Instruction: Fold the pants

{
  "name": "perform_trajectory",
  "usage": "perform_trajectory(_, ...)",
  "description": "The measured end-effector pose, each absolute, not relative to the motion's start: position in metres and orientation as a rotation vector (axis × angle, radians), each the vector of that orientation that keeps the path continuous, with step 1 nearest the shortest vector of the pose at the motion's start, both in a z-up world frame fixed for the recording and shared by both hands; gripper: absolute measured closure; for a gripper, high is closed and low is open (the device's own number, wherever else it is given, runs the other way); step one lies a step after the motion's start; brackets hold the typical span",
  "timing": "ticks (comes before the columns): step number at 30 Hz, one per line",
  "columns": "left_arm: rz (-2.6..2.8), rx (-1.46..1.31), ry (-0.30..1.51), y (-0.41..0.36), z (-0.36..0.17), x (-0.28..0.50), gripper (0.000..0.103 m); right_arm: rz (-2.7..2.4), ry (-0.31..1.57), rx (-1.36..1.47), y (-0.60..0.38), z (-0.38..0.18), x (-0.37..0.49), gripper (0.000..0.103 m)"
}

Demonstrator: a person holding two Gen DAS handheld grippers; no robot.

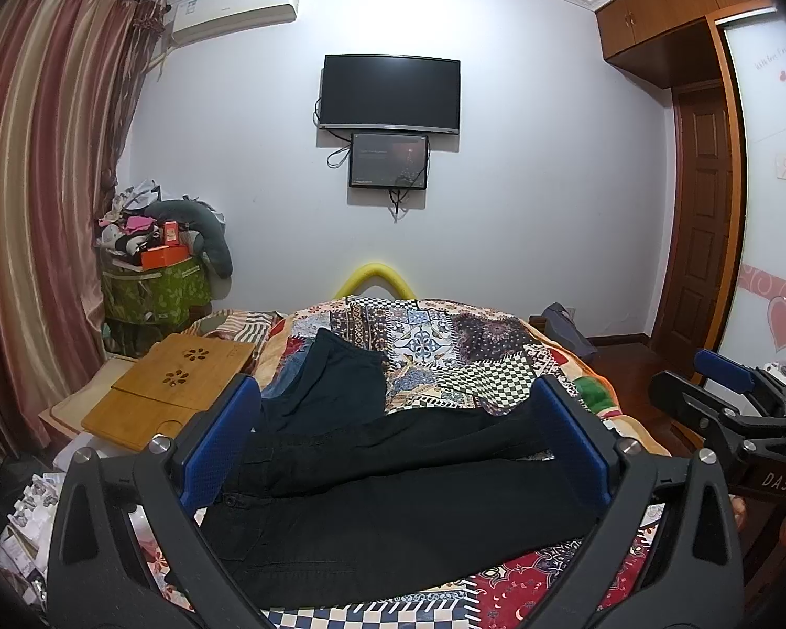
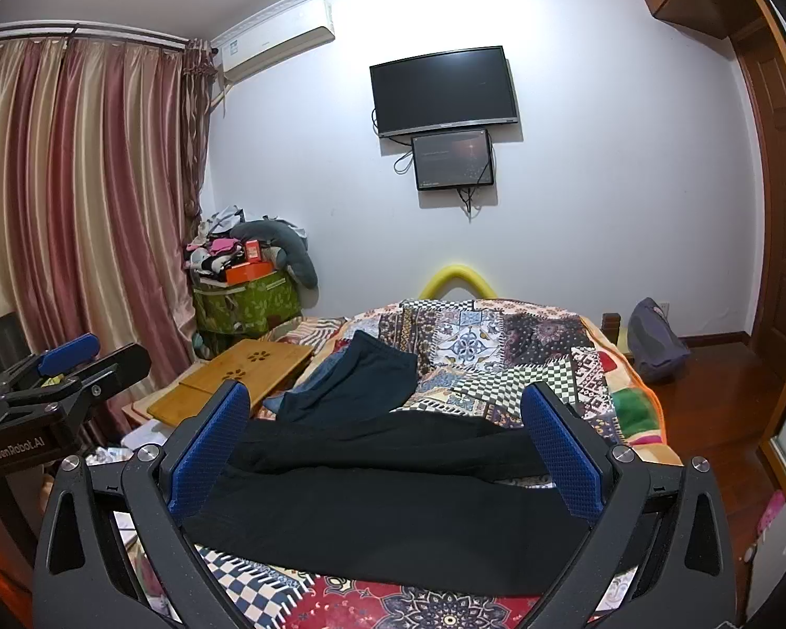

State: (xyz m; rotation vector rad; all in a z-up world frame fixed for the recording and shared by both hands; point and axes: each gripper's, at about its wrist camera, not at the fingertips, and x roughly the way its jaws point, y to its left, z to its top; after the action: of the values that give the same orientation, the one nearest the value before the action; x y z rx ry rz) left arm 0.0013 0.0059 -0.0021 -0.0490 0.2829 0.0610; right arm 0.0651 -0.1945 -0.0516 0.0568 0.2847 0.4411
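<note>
Left wrist view: the patchwork bed (image 1: 477,351) fills my sight, black pants (image 1: 393,498) lying flat across its near end, dark blue garment (image 1: 335,382) behind, wooden lap desk (image 1: 183,377) left. My left gripper (image 1: 393,451) and right gripper (image 2: 388,451) both gape wide, holding nothing.

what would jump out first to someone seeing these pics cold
Probably the black pants stretched across the near end of the bed, over a loud patchwork quilt; the open left gripper and open right gripper frame them, holding nothing. Beyond them a second dark garment lies on the quilt. On the far wall, a dark TV hangs above a smaller screen.
</note>
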Motion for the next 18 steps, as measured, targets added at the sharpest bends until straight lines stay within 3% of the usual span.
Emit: perform_trajectory(18, 0.069, -0.117, 0.347, 0.049, -0.016, 0.041, 0.0, 0.434, 0.34, 0.057, -0.185, -0.064, 0.09, 0.0)
